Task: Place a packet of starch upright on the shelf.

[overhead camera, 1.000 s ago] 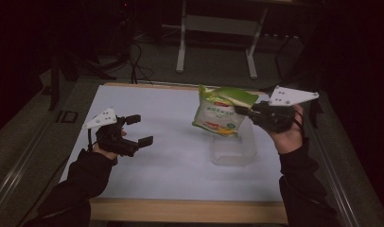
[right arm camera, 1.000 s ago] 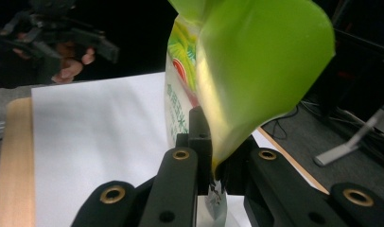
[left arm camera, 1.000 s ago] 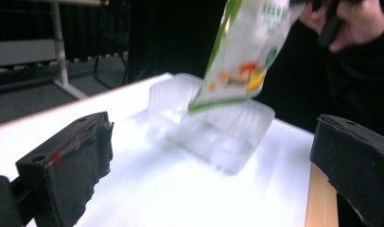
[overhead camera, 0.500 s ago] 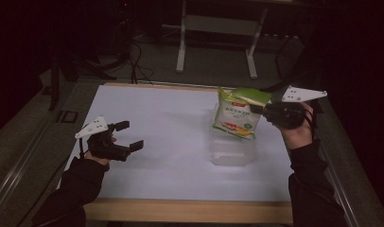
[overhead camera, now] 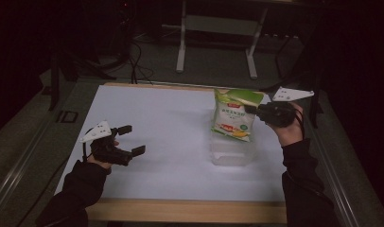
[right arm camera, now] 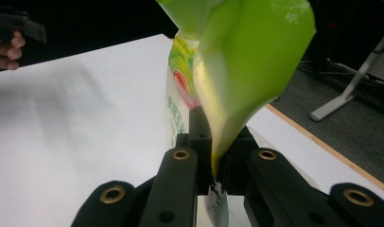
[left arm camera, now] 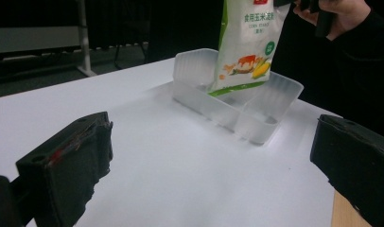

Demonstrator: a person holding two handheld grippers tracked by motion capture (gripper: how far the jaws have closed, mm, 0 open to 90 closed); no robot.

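In the left gripper view, the top of the starch bag [left arm camera: 247, 45] is cut off by the upper edge, and the far wall of the clear tray [left arm camera: 237, 101] is partly hidden behind the bag's lower end. In the right gripper view, the pinched bag edge is lost between the closed fingers [right arm camera: 178, 184], and its print is blurred and mostly covered by the green fold. In the high view, the small print on the bag cannot be read, and the room beyond the desk [overhead camera: 171, 123] is sunk in darkness.
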